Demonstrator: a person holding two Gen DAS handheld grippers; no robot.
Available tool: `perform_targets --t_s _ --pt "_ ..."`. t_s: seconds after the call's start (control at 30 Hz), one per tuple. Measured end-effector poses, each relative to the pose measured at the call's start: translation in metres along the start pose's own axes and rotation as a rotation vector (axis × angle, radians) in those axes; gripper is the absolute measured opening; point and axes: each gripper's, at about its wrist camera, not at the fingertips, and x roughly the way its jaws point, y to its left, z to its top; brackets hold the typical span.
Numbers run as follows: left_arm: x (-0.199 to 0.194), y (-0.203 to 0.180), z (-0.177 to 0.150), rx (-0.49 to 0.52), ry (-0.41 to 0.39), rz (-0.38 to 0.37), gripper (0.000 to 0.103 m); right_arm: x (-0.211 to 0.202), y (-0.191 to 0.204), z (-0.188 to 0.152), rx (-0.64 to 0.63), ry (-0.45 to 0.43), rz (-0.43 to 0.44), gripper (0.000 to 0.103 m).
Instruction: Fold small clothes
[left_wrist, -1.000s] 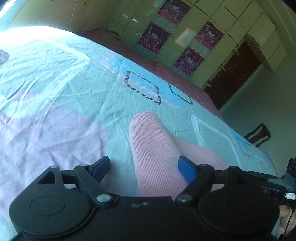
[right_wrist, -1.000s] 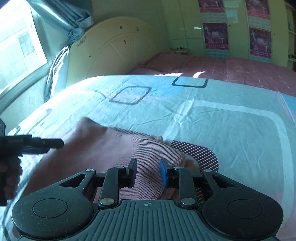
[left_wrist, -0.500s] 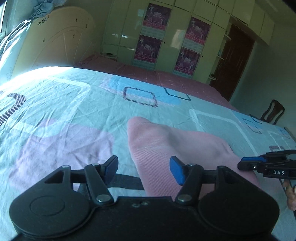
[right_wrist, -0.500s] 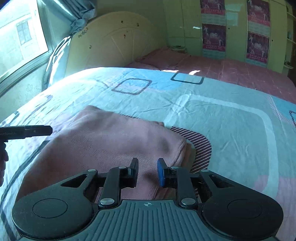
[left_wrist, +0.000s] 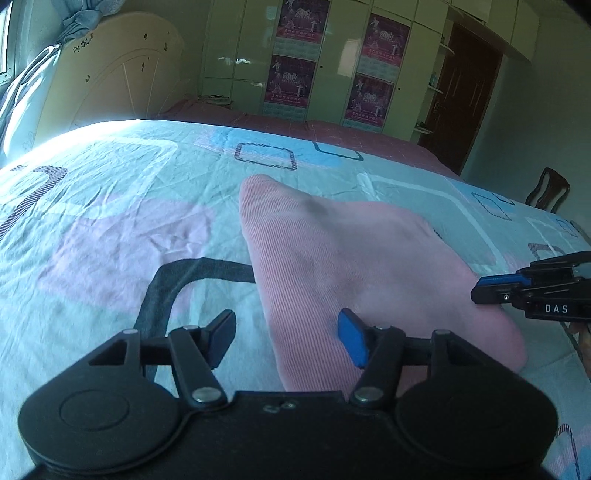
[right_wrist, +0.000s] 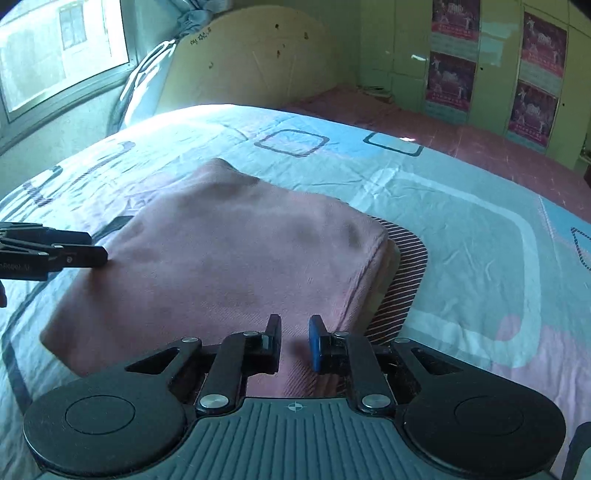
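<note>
A pink ribbed garment (left_wrist: 354, 266) lies folded flat on the bed; it also shows in the right wrist view (right_wrist: 229, 258). My left gripper (left_wrist: 286, 341) is open and empty, held just above the garment's near left edge. My right gripper (right_wrist: 294, 343) hovers over the garment's near right corner, its jaws a narrow gap apart with nothing between them. The right gripper's tips show at the right of the left wrist view (left_wrist: 517, 291), and the left gripper's tips show at the left of the right wrist view (right_wrist: 70, 254).
The bed sheet (left_wrist: 110, 206) is pale teal with pink patches and dark square outlines. A cream headboard (right_wrist: 251, 55) and a pillow (right_wrist: 147, 81) stand at the bed's far end. Wardrobes with posters (left_wrist: 332, 62), a door (left_wrist: 469, 96) and a chair (left_wrist: 550, 188) lie beyond.
Both grippers have lifted and drawn back from the garment, so more of it and of the room shows. The garment lies flat and still. The left jaws stay wide, the right jaws stay narrow.
</note>
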Motion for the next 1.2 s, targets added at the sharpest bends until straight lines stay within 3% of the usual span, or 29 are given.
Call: perform_targets --t_s 0.2,0.3,0.43,0.53,0.6,0.67,0.7,0.73,0.77,0.8,0.97,1.2 --pt "-0.012 -0.003 -0.025 0.019 0.025 0.060 0.063 -0.004 0.012 -0.046 -0.237 0.040 -0.011 0.015" --pt "-0.018 -0.007 -0.043 0.044 0.045 0.091 0.063 -0.017 -0.003 -0.064 -0.180 0.044 -0.009 0.015" --pt "-0.037 -0.009 -0.059 0.002 0.035 0.135 0.064 -0.031 -0.015 -0.075 -0.070 0.042 -0.019 0.017" --pt "-0.062 -0.024 -0.065 0.029 0.011 0.170 0.061 -0.062 -0.007 -0.080 -0.057 0.001 -0.062 0.017" --pt "-0.080 -0.037 -0.069 0.043 -0.018 0.178 0.065 -0.085 -0.001 -0.085 -0.016 -0.018 -0.082 0.017" --pt "-0.104 -0.058 -0.073 0.041 -0.069 0.198 0.080 -0.109 0.003 -0.093 0.052 -0.052 -0.082 0.017" --pt "-0.115 -0.068 -0.076 0.036 -0.107 0.216 0.083 -0.119 0.005 -0.097 0.086 -0.066 -0.089 0.021" --pt "-0.125 -0.077 -0.078 0.031 -0.140 0.229 0.088 -0.132 0.008 -0.101 0.125 -0.087 -0.108 0.033" --pt "-0.134 -0.087 -0.080 0.027 -0.162 0.234 0.090 -0.144 0.012 -0.106 0.152 -0.119 -0.130 0.085" --pt "-0.141 -0.095 -0.082 0.026 -0.172 0.232 0.090 -0.155 0.016 -0.110 0.163 -0.161 -0.136 0.101" --pt "-0.180 -0.132 -0.095 0.039 -0.223 0.228 0.092 -0.187 0.041 -0.126 0.146 -0.148 -0.164 0.103" --pt "-0.216 -0.154 -0.111 0.073 -0.269 0.221 0.092 -0.224 0.066 -0.151 0.134 -0.163 -0.161 0.103"
